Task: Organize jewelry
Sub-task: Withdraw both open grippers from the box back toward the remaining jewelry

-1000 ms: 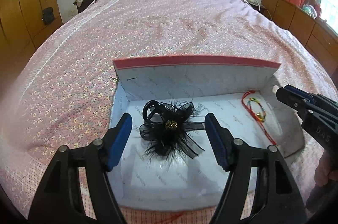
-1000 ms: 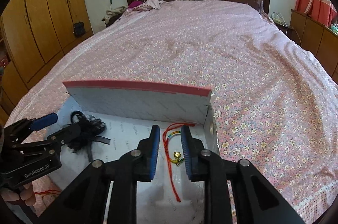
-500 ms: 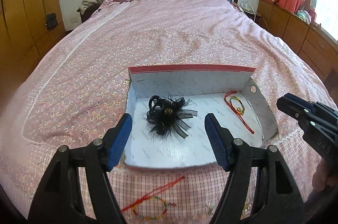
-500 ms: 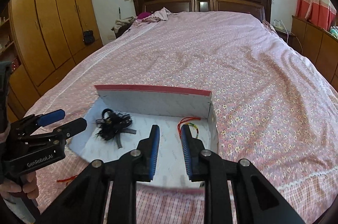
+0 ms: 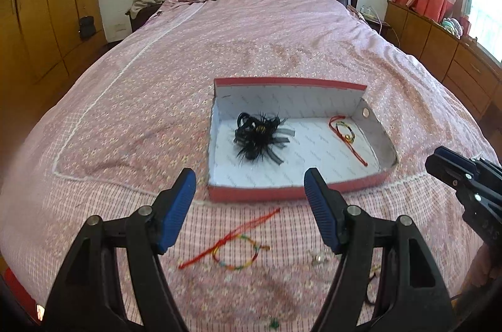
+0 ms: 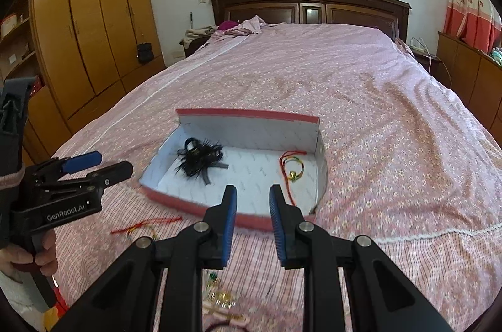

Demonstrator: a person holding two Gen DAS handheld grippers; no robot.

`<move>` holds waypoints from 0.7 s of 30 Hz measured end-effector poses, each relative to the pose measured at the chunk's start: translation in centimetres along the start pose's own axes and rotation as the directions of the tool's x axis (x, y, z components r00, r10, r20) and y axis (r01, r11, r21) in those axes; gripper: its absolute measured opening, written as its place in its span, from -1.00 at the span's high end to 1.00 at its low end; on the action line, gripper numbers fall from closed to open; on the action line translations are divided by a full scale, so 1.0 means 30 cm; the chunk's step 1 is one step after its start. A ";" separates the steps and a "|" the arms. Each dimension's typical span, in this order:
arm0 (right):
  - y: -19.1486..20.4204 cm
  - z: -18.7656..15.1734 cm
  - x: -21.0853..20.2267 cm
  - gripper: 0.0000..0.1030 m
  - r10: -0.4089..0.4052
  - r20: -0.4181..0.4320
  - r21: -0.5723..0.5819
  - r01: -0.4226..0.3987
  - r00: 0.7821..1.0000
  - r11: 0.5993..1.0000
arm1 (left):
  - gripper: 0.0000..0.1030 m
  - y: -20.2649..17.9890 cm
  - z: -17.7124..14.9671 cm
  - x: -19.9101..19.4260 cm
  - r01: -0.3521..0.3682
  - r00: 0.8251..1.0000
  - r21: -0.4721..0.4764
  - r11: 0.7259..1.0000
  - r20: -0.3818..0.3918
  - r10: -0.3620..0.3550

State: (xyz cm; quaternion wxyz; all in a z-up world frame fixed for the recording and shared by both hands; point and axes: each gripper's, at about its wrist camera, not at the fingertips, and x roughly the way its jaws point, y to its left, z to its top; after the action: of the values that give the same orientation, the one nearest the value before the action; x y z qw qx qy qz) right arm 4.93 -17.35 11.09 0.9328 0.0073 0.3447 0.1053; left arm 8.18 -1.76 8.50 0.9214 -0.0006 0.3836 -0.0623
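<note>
Farther back: box (image 5: 291, 194), right-view-only earrings (image 6: 219, 297)

bed (image 5: 251, 50) is soft matt floral cloth; box (image 5: 291, 194) looks like matt cardboard; headboard (image 6: 309, 6) glossy dark wood; hair clip (image 5: 259, 136) feathery black

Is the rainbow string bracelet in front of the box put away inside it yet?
No, it is out. The rainbow bracelet lies on the bedspread in front of the box, outside its red wall. Neither gripper holds it.
</note>
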 end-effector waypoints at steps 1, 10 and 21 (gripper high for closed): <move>0.004 -0.009 -0.006 0.54 0.002 -0.003 -0.003 -0.002 1.000 1.000 | -0.24 0.001 -0.010 -0.007 -0.001 1.000 -0.001 1.000 -0.003 0.001; 0.035 -0.116 -0.060 0.53 0.006 -0.038 -0.007 -0.007 0.999 1.000 | -0.25 0.009 -0.110 -0.080 0.010 1.000 -0.001 1.000 -0.015 -0.010; 0.032 -0.256 -0.073 0.52 -0.003 -0.109 -0.002 0.003 0.994 1.000 | -0.25 0.008 -0.235 -0.073 0.022 0.997 -0.003 1.000 -0.079 -0.022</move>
State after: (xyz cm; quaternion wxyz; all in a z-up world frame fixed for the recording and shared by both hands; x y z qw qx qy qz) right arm -1.84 -17.30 6.73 0.9128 0.0001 0.3949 0.1043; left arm 1.68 -0.93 5.07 0.9048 -0.0033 0.4197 -0.0721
